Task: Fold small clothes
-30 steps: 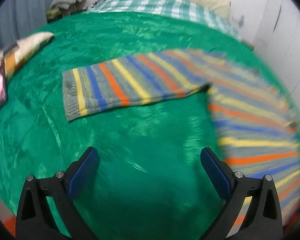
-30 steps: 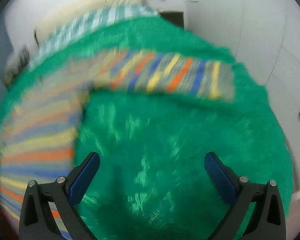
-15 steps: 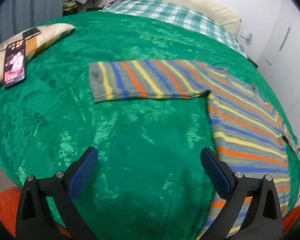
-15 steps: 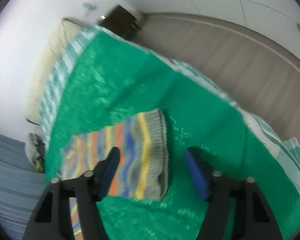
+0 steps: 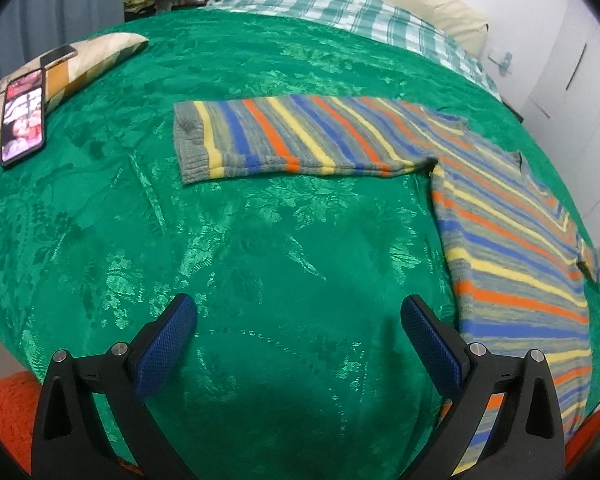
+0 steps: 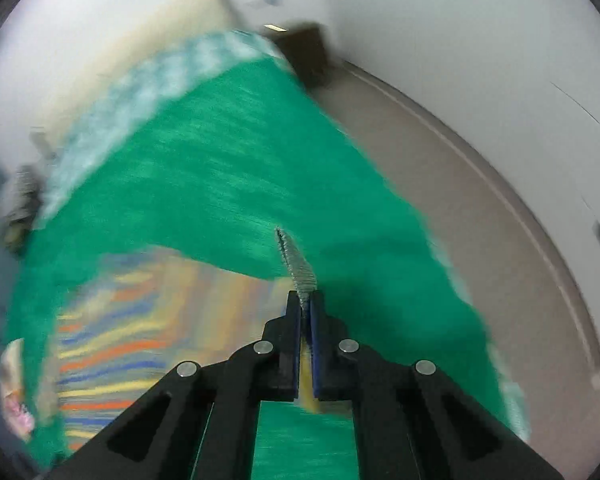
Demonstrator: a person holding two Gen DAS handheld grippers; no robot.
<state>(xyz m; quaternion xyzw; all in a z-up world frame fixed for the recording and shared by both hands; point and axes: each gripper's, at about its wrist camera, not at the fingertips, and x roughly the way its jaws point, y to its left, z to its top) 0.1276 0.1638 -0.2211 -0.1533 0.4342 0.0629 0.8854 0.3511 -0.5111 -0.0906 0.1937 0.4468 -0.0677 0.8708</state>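
Observation:
A small striped sweater (image 5: 500, 232) in grey, blue, orange and yellow lies flat on the green bedspread (image 5: 260, 260), one sleeve (image 5: 284, 140) stretched out to the left. My left gripper (image 5: 296, 336) is open and empty, hovering over bare bedspread in front of that sleeve. In the right wrist view my right gripper (image 6: 305, 300) is shut on the grey ribbed cuff (image 6: 296, 264) of the other sleeve, which sticks up edge-on between the pads. The sweater body (image 6: 140, 340) shows blurred to the left.
A pillow (image 5: 80, 64) with a lit phone (image 5: 22, 120) on it lies at the left bed edge. A checked sheet (image 5: 340, 12) and headboard cushion lie at the far end. Floor (image 6: 480, 220) and white wall flank the bed's right side.
My right gripper closed on the right sleeve cuff and is lifting it, view blurred by motion. My left gripper drew back a little and stays open.

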